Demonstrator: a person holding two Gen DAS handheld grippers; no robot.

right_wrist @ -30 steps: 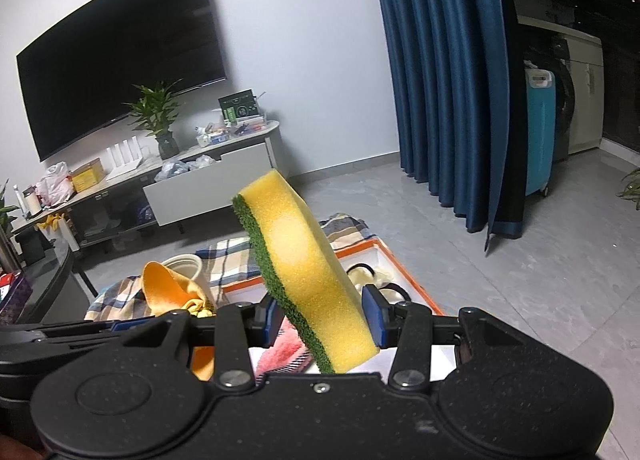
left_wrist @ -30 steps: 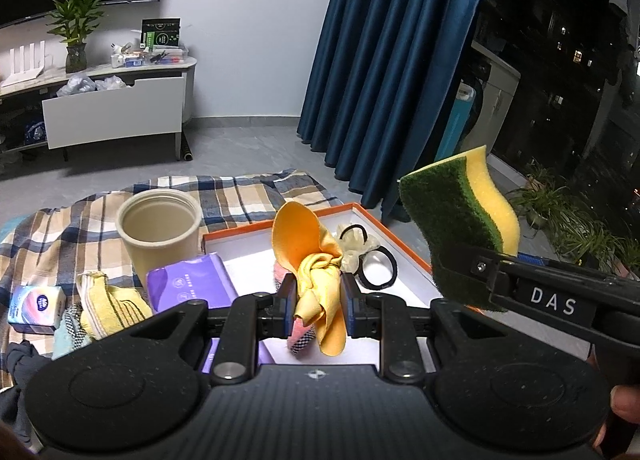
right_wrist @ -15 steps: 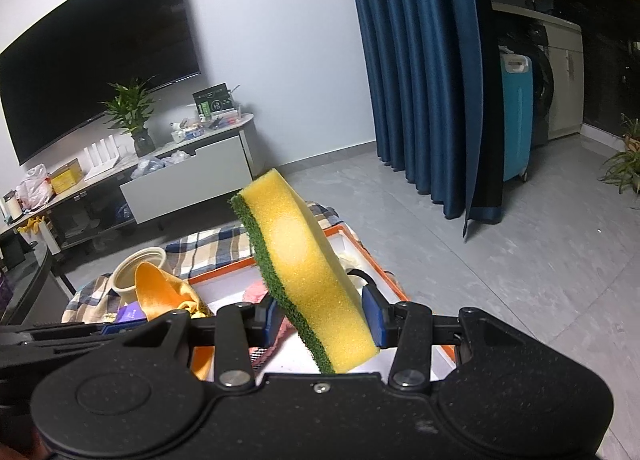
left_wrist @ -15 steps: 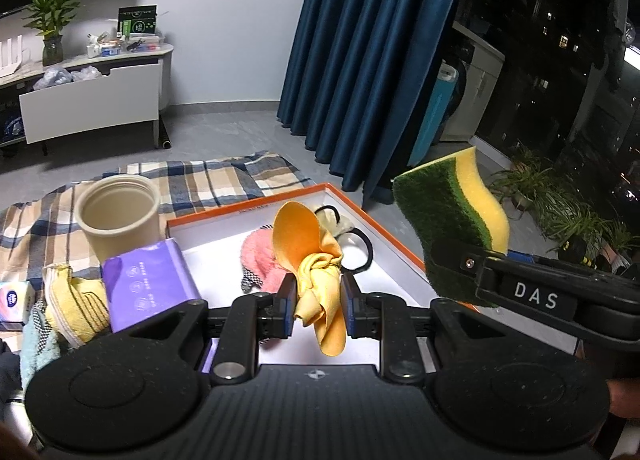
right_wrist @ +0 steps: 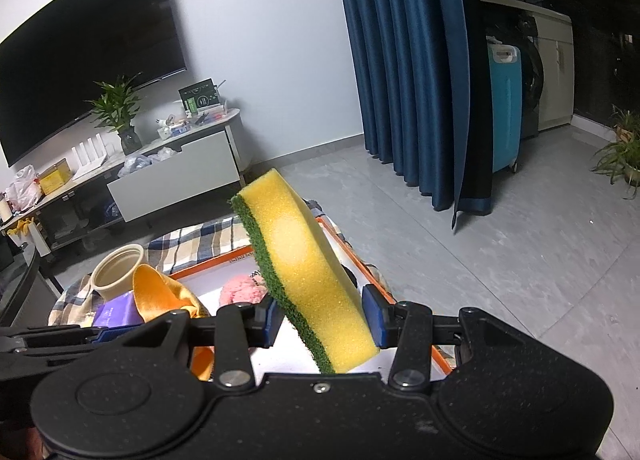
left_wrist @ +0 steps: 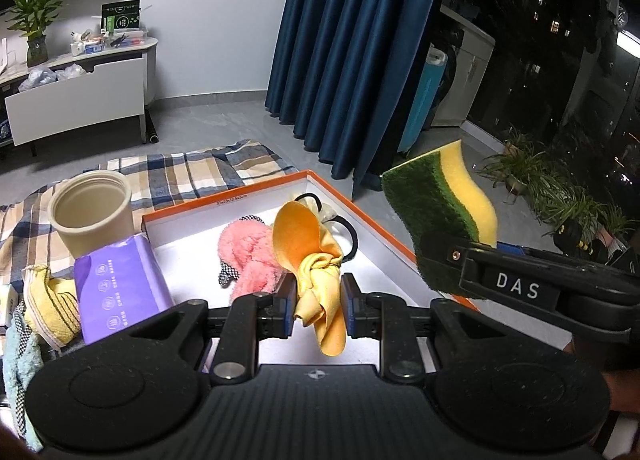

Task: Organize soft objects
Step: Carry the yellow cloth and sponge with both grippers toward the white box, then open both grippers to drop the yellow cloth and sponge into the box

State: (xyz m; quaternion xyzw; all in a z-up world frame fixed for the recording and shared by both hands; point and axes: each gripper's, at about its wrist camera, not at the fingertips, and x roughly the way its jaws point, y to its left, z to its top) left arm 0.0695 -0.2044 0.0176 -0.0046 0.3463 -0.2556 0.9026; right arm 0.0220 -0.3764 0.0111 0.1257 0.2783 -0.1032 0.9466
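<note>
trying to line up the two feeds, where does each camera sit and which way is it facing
Left wrist: sits on the left hand-held gripper, looking along its fingers down into the orange-rimmed box; its own body shows, shut on the yellow cloth, and the right hand-held gripper crosses at right.
Right wrist: sits on the right hand-held gripper, facing the TV wall over the box; its body shows, shut on the sponge.
Shared: sponge, yellow cloth, box, pink fluffy item, beige cup.
</note>
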